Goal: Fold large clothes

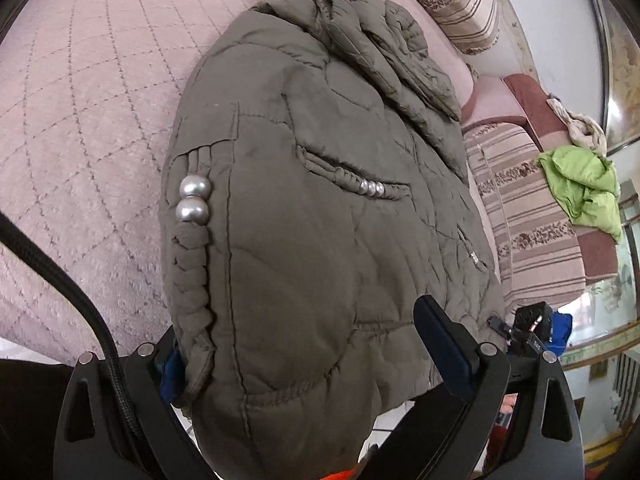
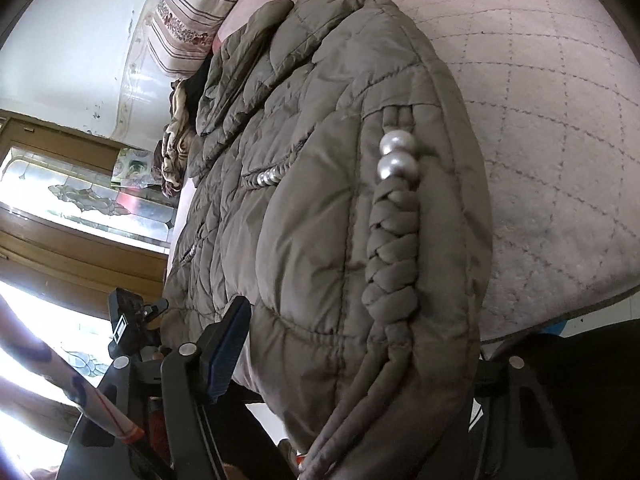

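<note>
The olive padded jacket (image 1: pixel 320 184) lies folded on the pink quilted bed cover (image 1: pixel 80 120), its hem bulging over the near edge. The left gripper (image 1: pixel 316 364) straddles that hem — whether its pads press the fabric I cannot tell. The right gripper (image 2: pixel 352 344) spans the same bulge by the braided trim with pearl beads (image 2: pixel 394 160); its grip too is unclear. A green garment (image 1: pixel 580 184) sits on the striped cushions (image 1: pixel 532 224), well apart.

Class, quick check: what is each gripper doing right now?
Left gripper: jaws wide around the olive padded jacket hem; grip cannot be told.
Right gripper: same jacket between its jaws; grip cannot be told.
</note>
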The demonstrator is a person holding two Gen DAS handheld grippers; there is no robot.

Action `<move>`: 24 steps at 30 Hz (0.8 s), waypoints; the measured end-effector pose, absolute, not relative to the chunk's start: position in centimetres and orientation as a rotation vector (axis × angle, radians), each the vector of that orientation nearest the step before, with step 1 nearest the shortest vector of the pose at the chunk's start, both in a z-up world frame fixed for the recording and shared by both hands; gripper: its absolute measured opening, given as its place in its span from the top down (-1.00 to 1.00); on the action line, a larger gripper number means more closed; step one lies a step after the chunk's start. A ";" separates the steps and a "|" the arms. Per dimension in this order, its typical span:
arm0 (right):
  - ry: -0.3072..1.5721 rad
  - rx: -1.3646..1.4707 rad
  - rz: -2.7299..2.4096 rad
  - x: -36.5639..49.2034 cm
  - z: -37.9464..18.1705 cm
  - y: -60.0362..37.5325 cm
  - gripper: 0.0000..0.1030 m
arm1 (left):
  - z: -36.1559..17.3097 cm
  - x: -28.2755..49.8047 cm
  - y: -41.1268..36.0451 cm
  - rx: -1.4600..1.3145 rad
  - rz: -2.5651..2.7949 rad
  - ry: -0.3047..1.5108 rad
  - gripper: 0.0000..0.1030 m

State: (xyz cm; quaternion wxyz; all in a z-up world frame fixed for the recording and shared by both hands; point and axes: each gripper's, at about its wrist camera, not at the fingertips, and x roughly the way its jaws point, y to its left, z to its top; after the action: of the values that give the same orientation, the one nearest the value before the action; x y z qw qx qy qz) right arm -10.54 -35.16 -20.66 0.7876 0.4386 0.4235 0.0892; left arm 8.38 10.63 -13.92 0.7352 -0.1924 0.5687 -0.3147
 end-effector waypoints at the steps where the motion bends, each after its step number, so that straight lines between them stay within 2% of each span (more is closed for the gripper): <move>1: 0.917 0.943 0.182 -10.4 -20.7 -35.0 -0.38 | -13.8 8.3 10.4 -0.409 -0.678 1.244 -0.86; 4: 0.915 0.944 0.147 -10.5 -20.8 -34.8 -0.28 | -13.4 7.8 9.5 -0.359 -0.615 1.221 -0.86; 6: 0.913 0.945 0.123 -10.5 -20.9 -34.7 -0.13 | -13.1 7.6 9.1 -0.330 -0.575 1.210 -0.86; 8: 0.914 0.940 0.097 -10.5 -20.8 -34.7 0.03 | -12.8 7.5 8.9 -0.317 -0.521 1.208 -0.75; 9: 0.912 0.936 0.084 -10.6 -20.7 -34.8 0.12 | -12.6 7.4 9.0 -0.315 -0.500 1.210 -0.52; 10: 0.908 0.926 0.071 -10.6 -20.4 -34.7 0.16 | -12.4 7.4 9.1 -0.313 -0.490 1.212 -0.21; 12: 0.898 0.905 0.057 -10.7 -19.6 -34.6 0.28 | -11.8 7.4 9.2 -0.292 -0.456 1.222 0.09; 13: 0.892 0.896 0.054 -10.7 -19.2 -34.4 0.30 | -11.5 7.2 9.2 -0.284 -0.449 1.215 0.17; 17: 0.850 0.856 0.055 -10.3 -16.8 -34.1 0.42 | -9.6 6.5 8.8 -0.248 -0.428 1.179 0.26; 24: 0.780 0.808 0.068 -9.7 -12.7 -34.1 0.48 | -6.4 6.4 8.3 -0.255 -0.418 1.119 0.33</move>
State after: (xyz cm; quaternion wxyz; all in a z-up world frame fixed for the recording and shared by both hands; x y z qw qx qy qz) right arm -9.72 -34.12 -12.67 0.8459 0.3829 0.3698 0.0321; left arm 6.42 8.31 -6.39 0.8192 -0.1196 0.5255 -0.1963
